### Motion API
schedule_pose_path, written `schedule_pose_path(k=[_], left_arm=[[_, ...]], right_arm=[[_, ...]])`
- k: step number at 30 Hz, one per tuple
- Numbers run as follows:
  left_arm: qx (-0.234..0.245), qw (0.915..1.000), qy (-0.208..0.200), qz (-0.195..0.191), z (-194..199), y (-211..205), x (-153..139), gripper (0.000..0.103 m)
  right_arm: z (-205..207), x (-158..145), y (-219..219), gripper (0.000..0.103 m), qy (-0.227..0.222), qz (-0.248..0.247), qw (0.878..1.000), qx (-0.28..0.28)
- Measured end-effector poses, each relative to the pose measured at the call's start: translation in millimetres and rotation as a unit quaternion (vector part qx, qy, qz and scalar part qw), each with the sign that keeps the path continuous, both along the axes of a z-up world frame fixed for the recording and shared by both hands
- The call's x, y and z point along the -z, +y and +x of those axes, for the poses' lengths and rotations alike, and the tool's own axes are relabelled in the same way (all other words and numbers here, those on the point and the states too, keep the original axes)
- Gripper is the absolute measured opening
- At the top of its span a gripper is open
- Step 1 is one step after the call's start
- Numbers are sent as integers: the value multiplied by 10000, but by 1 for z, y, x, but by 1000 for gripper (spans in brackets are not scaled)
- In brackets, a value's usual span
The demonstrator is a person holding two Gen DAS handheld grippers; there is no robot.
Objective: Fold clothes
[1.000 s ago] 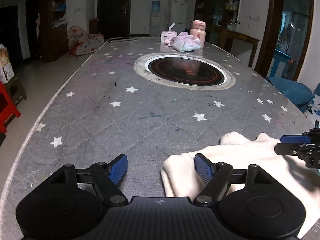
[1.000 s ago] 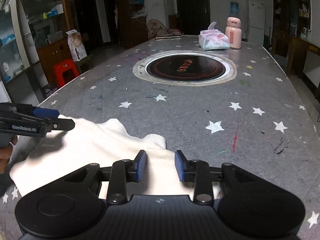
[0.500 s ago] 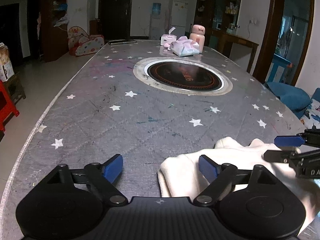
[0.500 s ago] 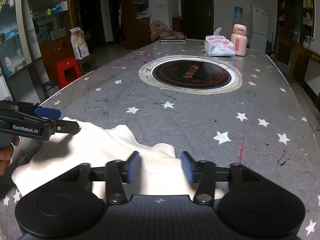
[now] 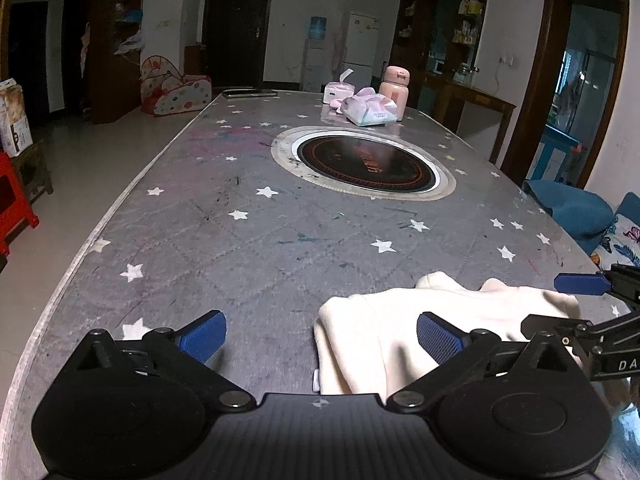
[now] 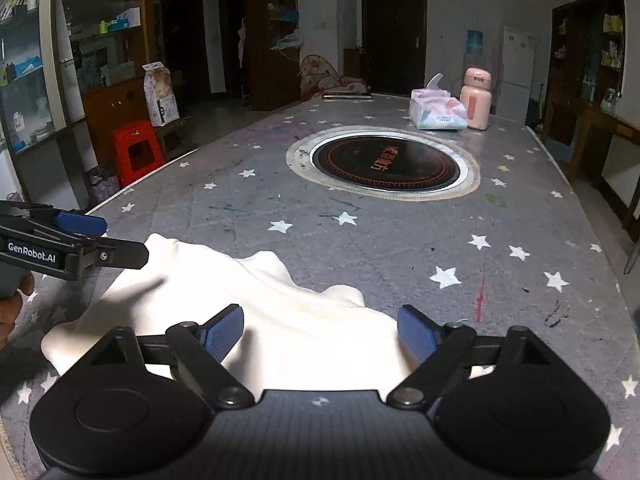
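A cream-white garment [image 5: 400, 328] lies bunched on the near end of the grey star-patterned table [image 5: 280, 240]; it also shows in the right wrist view [image 6: 248, 304]. My left gripper [image 5: 320, 334] is open and empty, raised above the garment's left edge. My right gripper [image 6: 320, 330] is open and empty, raised above the garment's right part. Each gripper shows at the edge of the other's view: the right gripper [image 5: 576, 300] from the left wrist, the left gripper [image 6: 100, 240] from the right wrist.
A round black induction cooker [image 5: 364, 164] is set into the table's middle. Tissue packs [image 5: 370, 110] and a pink flask [image 5: 394, 90] stand at the far end. A red stool [image 6: 136, 152] is on the floor left. Blue cushions [image 5: 572, 208] lie right of the table.
Both grippers have opened wider and lifted up and back from the garment. The right gripper's jaws, nearly closed one second ago, are now wide apart. The garment stays on the table.
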State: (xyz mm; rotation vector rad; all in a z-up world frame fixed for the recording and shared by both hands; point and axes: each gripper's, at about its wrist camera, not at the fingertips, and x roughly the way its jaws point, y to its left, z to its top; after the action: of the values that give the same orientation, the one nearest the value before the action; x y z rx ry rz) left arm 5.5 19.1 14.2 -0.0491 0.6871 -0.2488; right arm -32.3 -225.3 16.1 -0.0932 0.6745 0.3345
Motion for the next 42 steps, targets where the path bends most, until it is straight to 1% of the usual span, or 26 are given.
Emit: schedule_pose_path(k=[5,6,7,11,15,20,24,30,34,38,42], left_arm=[[-43,10000,29,-43,-6,3,0,103],[-55,10000,45,-26,-7,4,0,103],[-63,10000,56,-23,-8,4,0,103],[-139,9999,99,-16,-13,5,2,103],[-194,9996,226,-1,-16,6,4,103],[-268,9995,152,71,-20,7,4,103],[-264,9992,234,172,-21,8,5,103],[-392,9986,269,230,-23,11,5,103],[-263,9991,297,161,-24,11,5,103],[-109,9996,256,84,-28,13,3,103],[-71,9994,341,-70,-30,17,2,103]], right_arm=[[-10,-2,4,97,-92,-37,9999,20],[-12,-3,4,102,-128,-42,9999,32],[-14,-3,5,103,-172,-45,9998,57],[-24,-6,6,103,-366,-11,9992,147],[-32,-7,10,103,-489,-110,9986,191],[-42,-5,21,103,-559,-112,9984,-27],[-47,-5,28,103,-626,-113,9977,-246],[-53,-6,40,103,-509,-216,9973,-485],[-61,-6,50,103,-477,-307,9956,-744],[-70,-7,58,100,-455,-312,9940,-942],[-77,-4,66,94,-343,-283,9928,-1110]])
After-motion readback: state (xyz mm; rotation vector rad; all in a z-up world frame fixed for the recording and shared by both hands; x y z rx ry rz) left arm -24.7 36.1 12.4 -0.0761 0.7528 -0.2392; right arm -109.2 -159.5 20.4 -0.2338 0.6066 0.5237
